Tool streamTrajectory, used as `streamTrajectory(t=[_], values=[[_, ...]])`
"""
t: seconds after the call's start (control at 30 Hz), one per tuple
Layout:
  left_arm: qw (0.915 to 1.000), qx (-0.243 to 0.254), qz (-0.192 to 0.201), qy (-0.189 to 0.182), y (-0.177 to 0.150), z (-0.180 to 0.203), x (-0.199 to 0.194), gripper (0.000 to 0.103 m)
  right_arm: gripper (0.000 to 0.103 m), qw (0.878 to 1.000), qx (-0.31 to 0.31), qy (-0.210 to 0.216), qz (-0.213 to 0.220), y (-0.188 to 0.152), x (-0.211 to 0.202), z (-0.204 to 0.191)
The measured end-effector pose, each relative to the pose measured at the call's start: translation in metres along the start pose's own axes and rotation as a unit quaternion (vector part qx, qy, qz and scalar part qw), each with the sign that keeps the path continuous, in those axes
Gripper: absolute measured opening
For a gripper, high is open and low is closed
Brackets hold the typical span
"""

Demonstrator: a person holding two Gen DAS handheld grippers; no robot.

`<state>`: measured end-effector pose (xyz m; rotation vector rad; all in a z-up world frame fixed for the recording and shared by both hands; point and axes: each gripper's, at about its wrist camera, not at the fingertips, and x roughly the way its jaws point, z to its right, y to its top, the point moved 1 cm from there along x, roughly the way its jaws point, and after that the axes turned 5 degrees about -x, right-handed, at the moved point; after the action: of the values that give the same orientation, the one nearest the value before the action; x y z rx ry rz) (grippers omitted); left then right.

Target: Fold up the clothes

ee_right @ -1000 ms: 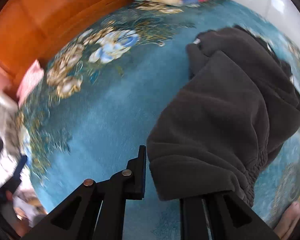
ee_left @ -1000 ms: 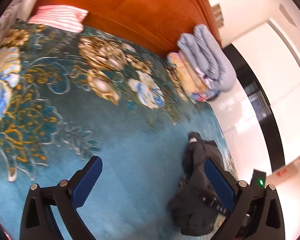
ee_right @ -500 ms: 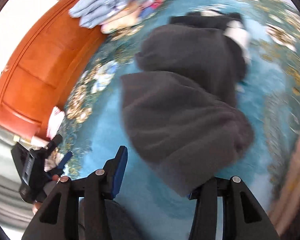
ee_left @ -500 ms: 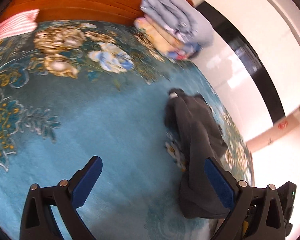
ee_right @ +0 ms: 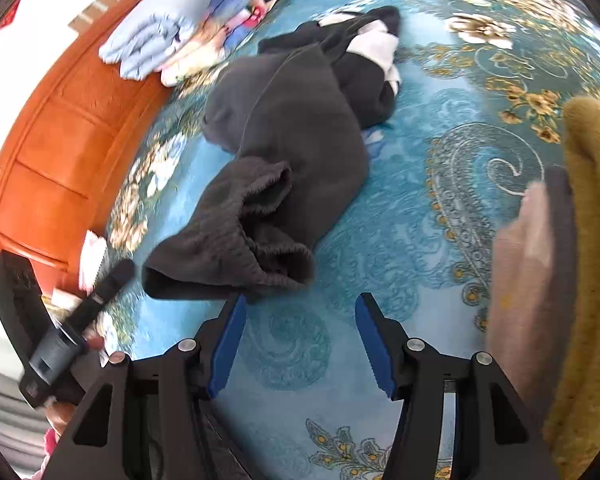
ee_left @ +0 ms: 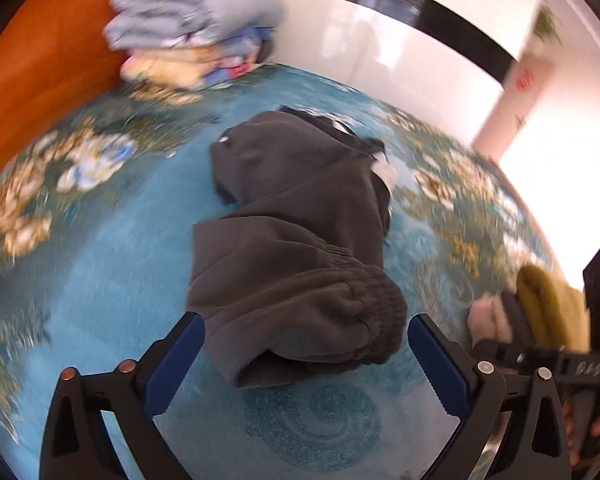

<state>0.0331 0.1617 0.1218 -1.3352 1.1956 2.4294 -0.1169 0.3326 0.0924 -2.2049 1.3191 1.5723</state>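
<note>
Dark grey sweatpants [ee_left: 300, 208] lie crumpled on the teal flowered bedspread [ee_left: 100, 288], elastic waistband toward me. My left gripper [ee_left: 305, 320] is wide open just over that waistband. The bunched cloth sits between its blue pads [ee_left: 172, 364], which do not press on it. In the right wrist view the sweatpants [ee_right: 288, 132] lie just beyond my right gripper [ee_right: 303, 299]. Its jaws are opening and hold nothing between them, only bedspread [ee_right: 400, 208]. The left gripper's black body [ee_right: 60, 320] shows at that view's left edge.
Folded blue and patterned blankets [ee_left: 188, 32] [ee_right: 180, 28] are stacked against the orange wooden headboard [ee_left: 40, 80] [ee_right: 60, 140]. A pile of mustard yellow, dark and pink clothes [ee_right: 580, 240] [ee_left: 548, 304] lies at the right. White floor lies beyond the bed.
My right gripper has let go of the grey sweatpants and opened; they now lie on the bed. My left gripper swung across and rolled, ending over the waistband.
</note>
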Motion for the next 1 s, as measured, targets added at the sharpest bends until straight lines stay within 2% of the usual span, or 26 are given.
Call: streamTrajectory(t=[0.07,0.13,0.33,0.43,0.5,0.63,0.83,0.93,1.0], values=[[0.9991,0.038,-0.015,0.007,0.001,0.021,0.009,0.103,0.058,1.0,0.001,0.002,0.001,-0.001,-0.003,0.001],[0.9981,0.052,-0.033,0.011,0.004,0.037,0.019,0.103,0.058,1.0,0.001,0.0,0.005,-0.003,-0.005,0.003],[0.9928,0.039,-0.076,0.083,0.014,0.061,0.056,0.103,0.058,0.999,0.019,-0.009,0.048,0.001,-0.04,0.011],[0.9909,0.042,-0.079,0.101,0.017,0.075,0.063,0.102,0.058,0.998,0.021,-0.015,0.062,0.003,-0.055,0.014],[0.9856,0.066,-0.08,0.134,0.017,0.083,0.069,0.103,0.058,0.998,0.024,-0.019,0.062,0.003,-0.059,0.016],[0.9725,0.078,-0.099,0.196,0.008,0.053,0.086,0.103,0.058,0.997,0.031,-0.014,0.065,0.004,-0.065,0.016],[0.9777,-0.043,-0.085,0.187,0.009,-0.021,0.053,0.103,0.059,0.997,0.028,-0.012,0.064,-0.002,-0.063,0.015],[0.9738,-0.119,-0.07,0.181,0.002,-0.064,0.029,0.103,0.059,0.998,0.033,-0.003,0.057,-0.006,-0.056,0.013],[0.9695,-0.162,-0.062,0.173,-0.005,-0.086,0.016,0.099,0.059,0.998,0.033,0.001,0.054,-0.008,-0.052,0.01]])
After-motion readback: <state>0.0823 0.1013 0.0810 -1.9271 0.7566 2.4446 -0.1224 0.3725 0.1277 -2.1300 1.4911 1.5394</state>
